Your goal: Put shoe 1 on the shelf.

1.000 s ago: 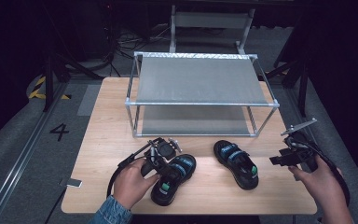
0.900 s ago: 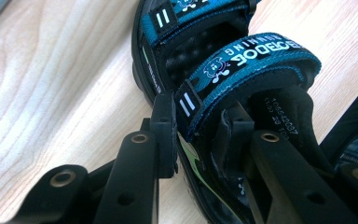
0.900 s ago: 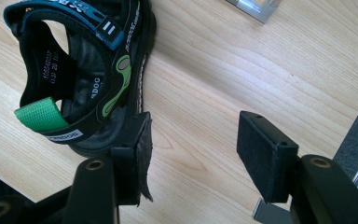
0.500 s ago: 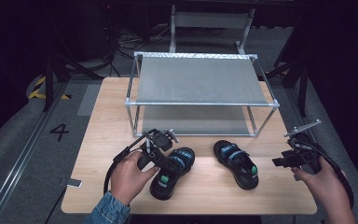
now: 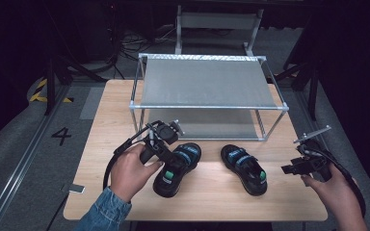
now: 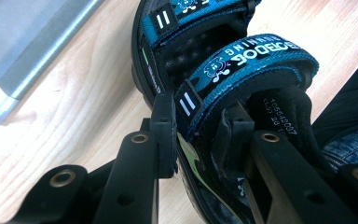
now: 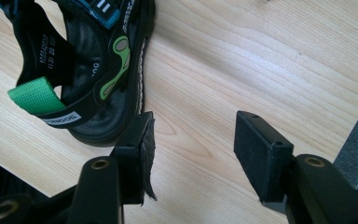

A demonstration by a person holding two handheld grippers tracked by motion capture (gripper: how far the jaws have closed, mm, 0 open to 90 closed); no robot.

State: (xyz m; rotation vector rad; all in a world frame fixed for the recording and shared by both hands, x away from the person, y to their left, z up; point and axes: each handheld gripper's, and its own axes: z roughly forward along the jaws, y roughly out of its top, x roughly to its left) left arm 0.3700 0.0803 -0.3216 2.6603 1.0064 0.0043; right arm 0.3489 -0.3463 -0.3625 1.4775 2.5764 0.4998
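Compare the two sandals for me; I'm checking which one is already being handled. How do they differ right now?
The left sandal is clamped at its side wall by the left gripper; the right sandal lies free, beside the open right gripper. The left sandal's toe points up-right, the right sandal's up-left. Both are black with blue straps.

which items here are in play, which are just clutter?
In play:
left sandal, clamped at its strap by the left tool
right sandal
right tool, open beside it
two-tier rack

Just lying about:
small grey tag at the table edge
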